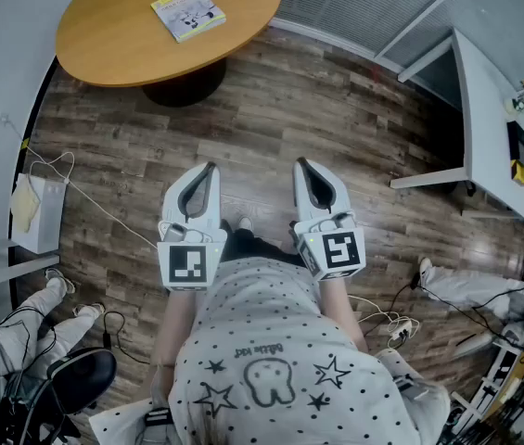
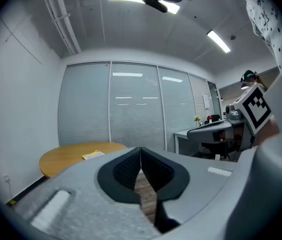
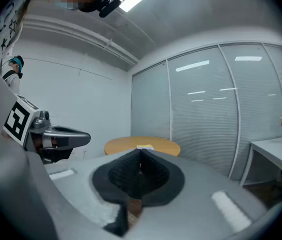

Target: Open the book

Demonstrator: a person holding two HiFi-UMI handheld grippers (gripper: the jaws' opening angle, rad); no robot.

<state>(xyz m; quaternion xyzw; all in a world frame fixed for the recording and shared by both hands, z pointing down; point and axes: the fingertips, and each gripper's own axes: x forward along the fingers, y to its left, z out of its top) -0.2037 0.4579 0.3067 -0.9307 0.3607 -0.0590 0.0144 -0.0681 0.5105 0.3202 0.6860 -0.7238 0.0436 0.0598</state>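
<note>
Wood-plank flooring (image 1: 271, 109) surrounds a round wooden table (image 1: 122, 35) bearing a closed book (image 1: 187, 12); both left gripper (image 1: 208, 170) and right gripper (image 1: 300, 165) are closed, empty.

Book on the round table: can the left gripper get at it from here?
Probably not yet: the left gripper, shut, hangs near the person's body, with floor between it and the table bearing the book. Nothing blocks the way; stepping closer should do.

Nothing here reads cleanly. The book (image 1: 188, 12) on the far round table (image 1: 113, 40) has cover print too small to make out. The short script on the person's shirt (image 1: 243, 406), above a tooth drawing, is illegible. The left gripper (image 1: 210, 167) and right gripper (image 1: 300, 163) carry black-and-white square markers.
</note>
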